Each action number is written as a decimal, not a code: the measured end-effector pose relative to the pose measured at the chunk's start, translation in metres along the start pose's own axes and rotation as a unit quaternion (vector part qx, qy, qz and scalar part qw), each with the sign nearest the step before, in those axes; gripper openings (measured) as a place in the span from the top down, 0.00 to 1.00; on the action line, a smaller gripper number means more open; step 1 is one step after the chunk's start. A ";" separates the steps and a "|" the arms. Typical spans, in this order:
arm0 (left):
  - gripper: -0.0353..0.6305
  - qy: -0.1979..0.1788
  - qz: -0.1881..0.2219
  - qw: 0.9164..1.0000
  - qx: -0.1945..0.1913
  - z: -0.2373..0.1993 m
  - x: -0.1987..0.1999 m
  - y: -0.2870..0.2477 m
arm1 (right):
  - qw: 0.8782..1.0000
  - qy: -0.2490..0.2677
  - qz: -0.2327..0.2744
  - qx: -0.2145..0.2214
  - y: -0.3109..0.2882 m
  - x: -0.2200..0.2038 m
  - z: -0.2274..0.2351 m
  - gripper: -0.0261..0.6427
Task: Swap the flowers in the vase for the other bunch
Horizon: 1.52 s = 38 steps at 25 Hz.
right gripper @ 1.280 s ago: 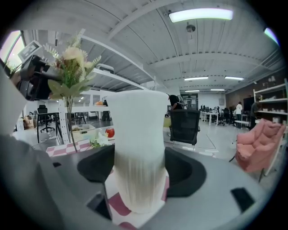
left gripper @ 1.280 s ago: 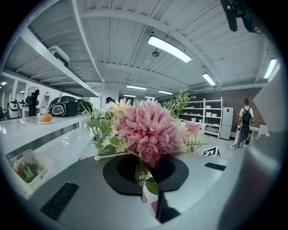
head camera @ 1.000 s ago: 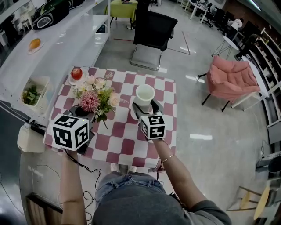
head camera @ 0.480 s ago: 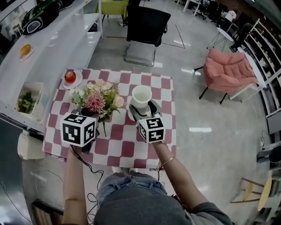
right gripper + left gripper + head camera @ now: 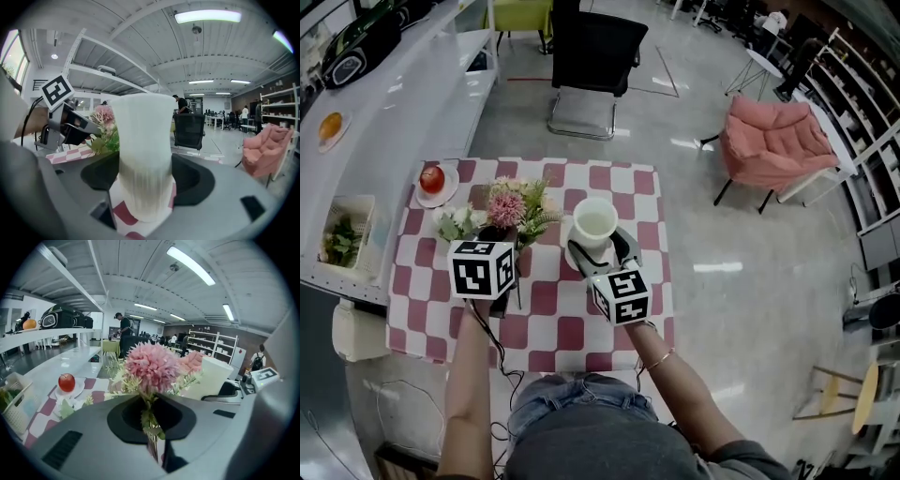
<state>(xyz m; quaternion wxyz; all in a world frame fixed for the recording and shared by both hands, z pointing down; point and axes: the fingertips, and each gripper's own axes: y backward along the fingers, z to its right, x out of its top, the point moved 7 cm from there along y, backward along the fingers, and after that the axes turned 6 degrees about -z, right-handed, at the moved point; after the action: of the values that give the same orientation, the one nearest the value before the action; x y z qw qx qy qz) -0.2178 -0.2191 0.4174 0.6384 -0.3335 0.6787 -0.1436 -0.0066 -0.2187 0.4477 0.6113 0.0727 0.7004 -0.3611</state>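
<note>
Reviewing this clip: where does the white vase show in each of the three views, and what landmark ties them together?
Head view: vase just above mid-frame, right of the pink flower.
Left gripper view: vase right of centre, behind the pink flower.
Right gripper view: vase at centre, filling the foreground.
Shared landmark: the pink flower, also left of the vase in the right gripper view.

Bright, even indoor light from ceiling strip lights (image 5: 190,264). Glare patches on glossy floor (image 5: 717,267). Shadows soft, faint. 2 gripper views: heavy fisheye w/ black corners. White vase (image 5: 143,154) blurred at base; pink flower (image 5: 151,366) sharp.
</note>
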 end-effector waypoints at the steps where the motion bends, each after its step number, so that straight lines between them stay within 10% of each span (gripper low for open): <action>1: 0.89 0.003 -0.003 1.000 -0.001 -0.002 0.001 -0.007 | 1.000 -0.001 -0.001 0.000 0.000 0.000 0.000 0.43; 27: 0.87 0.053 -0.040 0.998 0.010 -0.030 -0.017 -0.095 | 1.000 -0.017 0.002 -0.011 -0.002 0.003 0.001 0.43; 38: 0.69 0.049 -0.009 0.998 0.032 -0.019 -0.024 -0.078 | 1.000 -0.018 -0.001 -0.008 0.003 0.004 0.002 0.43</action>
<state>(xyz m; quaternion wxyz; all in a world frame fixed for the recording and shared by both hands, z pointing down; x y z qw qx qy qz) -0.2164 -0.2659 0.4872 0.6135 -0.3120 0.7009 -0.1872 -0.0045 -0.2190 0.4426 0.6238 0.0610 0.6924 -0.3575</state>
